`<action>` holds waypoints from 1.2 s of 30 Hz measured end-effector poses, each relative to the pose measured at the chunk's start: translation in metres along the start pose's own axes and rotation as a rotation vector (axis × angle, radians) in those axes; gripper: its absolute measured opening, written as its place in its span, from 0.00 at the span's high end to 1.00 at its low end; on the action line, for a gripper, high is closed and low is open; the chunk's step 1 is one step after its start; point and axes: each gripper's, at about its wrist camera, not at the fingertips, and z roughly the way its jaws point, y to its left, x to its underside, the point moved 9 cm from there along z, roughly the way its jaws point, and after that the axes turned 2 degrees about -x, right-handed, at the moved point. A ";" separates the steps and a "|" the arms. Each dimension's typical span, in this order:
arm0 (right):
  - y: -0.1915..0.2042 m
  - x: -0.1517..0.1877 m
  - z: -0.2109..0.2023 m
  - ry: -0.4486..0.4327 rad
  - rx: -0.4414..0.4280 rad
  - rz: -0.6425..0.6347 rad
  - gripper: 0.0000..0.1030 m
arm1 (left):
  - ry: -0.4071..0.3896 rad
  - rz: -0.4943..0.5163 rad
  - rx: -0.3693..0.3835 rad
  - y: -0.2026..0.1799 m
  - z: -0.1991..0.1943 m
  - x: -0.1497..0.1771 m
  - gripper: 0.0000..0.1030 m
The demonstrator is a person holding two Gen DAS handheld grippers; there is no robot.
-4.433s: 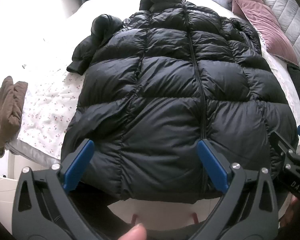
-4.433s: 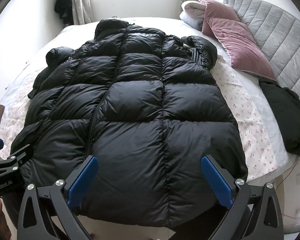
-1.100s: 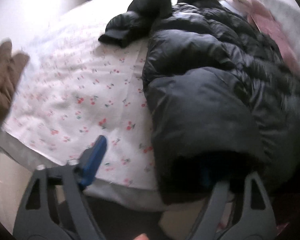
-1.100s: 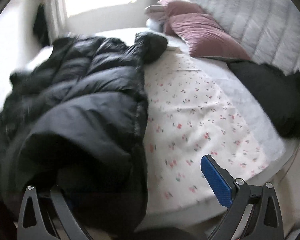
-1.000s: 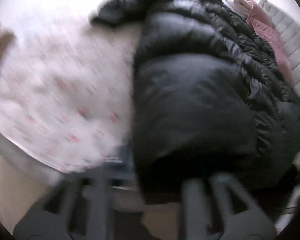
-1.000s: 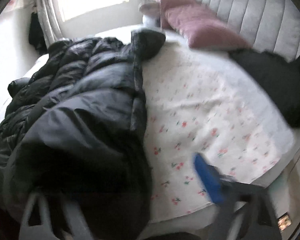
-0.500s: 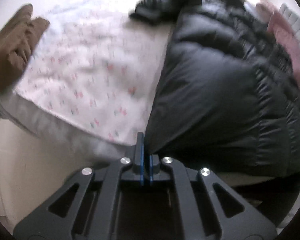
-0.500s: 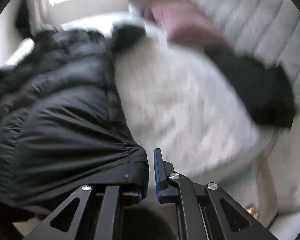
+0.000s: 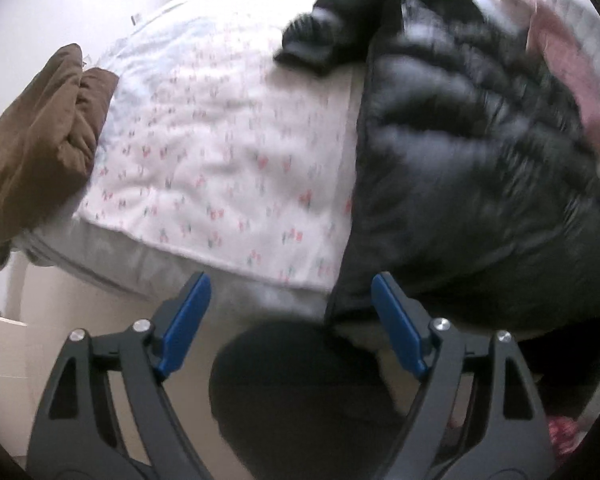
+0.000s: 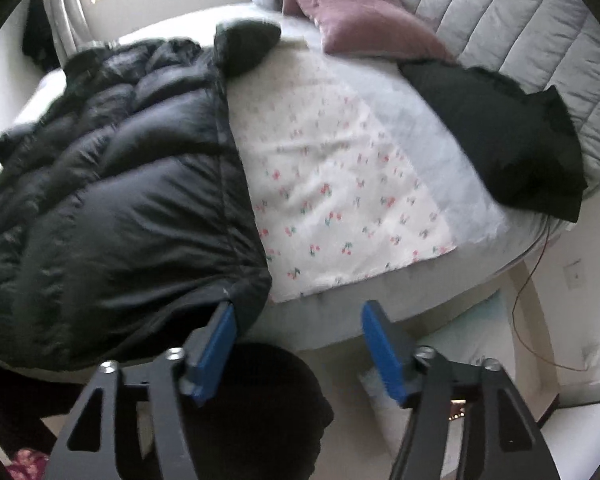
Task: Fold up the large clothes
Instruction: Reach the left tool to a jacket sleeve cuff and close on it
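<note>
The black puffer coat (image 10: 112, 184) lies along the middle of the bed (image 10: 480, 184), its two sides folded inward and its hem at the bed's near edge. Neither gripper holds it: the left gripper (image 9: 290, 322) has its jaws opening, with nothing but the coat's hem corner showing behind the gap, and the right gripper (image 10: 300, 344) is opening too, its gap bare and the coat's corner just beside its left pad. The likely trouble is spring-back: the fill is lofty and the shell slick and shiny, so the folded panels may puff up and slide apart once let go, above all at the hem, which already hangs a little over the bed's edge and could drag the coat off. One sleeve (image 9: 332, 36) sticks out from the coat's far end and may undo a tidy fold. The coat is quilted in fat horizontal tubes; the floral sheet (image 10: 332, 184) beside it is thin, matte and lightly creased.
</note>
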 end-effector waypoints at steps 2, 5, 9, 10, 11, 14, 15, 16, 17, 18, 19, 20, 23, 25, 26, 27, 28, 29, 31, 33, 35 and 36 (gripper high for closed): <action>0.008 -0.010 -0.010 -0.024 -0.007 0.001 0.30 | -0.027 -0.046 0.044 0.004 0.001 -0.026 0.15; 0.026 -0.030 -0.012 -0.052 -0.024 -0.028 0.30 | -0.036 -0.067 0.068 0.005 0.017 -0.066 0.15; 0.057 -0.056 -0.012 -0.083 -0.029 -0.080 0.30 | -0.006 -0.143 0.147 0.005 0.061 -0.121 0.15; 0.064 -0.063 -0.011 -0.090 -0.022 -0.089 0.29 | 0.008 -0.175 0.174 0.006 0.080 -0.140 0.15; 0.070 -0.071 -0.008 -0.095 -0.017 -0.096 0.29 | 0.013 -0.193 0.193 0.004 0.090 -0.152 0.15; 0.091 -0.088 0.001 -0.105 -0.023 -0.106 0.29 | 0.014 -0.270 0.263 0.001 0.133 -0.191 0.15; 0.096 -0.091 0.004 -0.103 -0.029 -0.107 0.29 | 0.021 -0.298 0.285 0.000 0.147 -0.201 0.15; 0.102 -0.096 0.009 -0.099 -0.033 -0.109 0.28 | 0.027 -0.322 0.306 -0.002 0.159 -0.209 0.16; 0.110 -0.101 0.017 -0.089 -0.032 -0.114 0.28 | 0.038 -0.356 0.322 -0.003 0.174 -0.217 0.18; 0.115 -0.105 0.023 -0.081 -0.026 -0.119 0.28 | 0.047 -0.381 0.332 -0.004 0.185 -0.221 0.19; 0.120 -0.109 0.029 -0.074 -0.021 -0.123 0.28 | 0.055 -0.408 0.345 -0.006 0.198 -0.226 0.21; 0.124 -0.112 0.034 -0.067 -0.019 -0.127 0.28 | 0.061 -0.435 0.358 -0.009 0.209 -0.231 0.27; 0.136 -0.123 0.054 -0.035 -0.023 -0.135 0.28 | 0.010 -0.482 0.349 -0.009 0.221 -0.244 0.60; 0.141 -0.129 0.064 -0.021 -0.020 -0.136 0.28 | -0.041 -0.495 0.323 -0.002 0.216 -0.255 0.89; 0.142 -0.132 0.068 -0.015 -0.016 -0.138 0.28 | -0.075 -0.498 0.302 0.005 0.209 -0.264 0.90; 0.144 -0.134 0.071 -0.011 -0.013 -0.140 0.28 | -0.104 -0.497 0.260 0.015 0.201 -0.273 0.91; 0.146 -0.137 0.074 -0.007 -0.010 -0.148 0.28 | -0.142 -0.495 0.225 0.024 0.192 -0.282 0.92; 0.148 -0.140 0.077 -0.005 -0.007 -0.156 0.28 | -0.188 -0.488 0.179 0.038 0.180 -0.297 0.92; 0.150 -0.146 0.081 -0.004 0.000 -0.166 0.28 | -0.243 -0.489 0.114 0.065 0.159 -0.321 0.93; 0.151 -0.150 0.086 -0.001 0.008 -0.170 0.28 | -0.289 -0.504 0.045 0.098 0.137 -0.345 0.93; 0.152 -0.154 0.092 0.002 0.011 -0.172 0.28 | -0.339 -0.518 -0.044 0.133 0.115 -0.364 0.93; 0.153 -0.156 0.094 0.002 0.010 -0.172 0.28 | -0.354 -0.522 -0.081 0.146 0.107 -0.370 0.93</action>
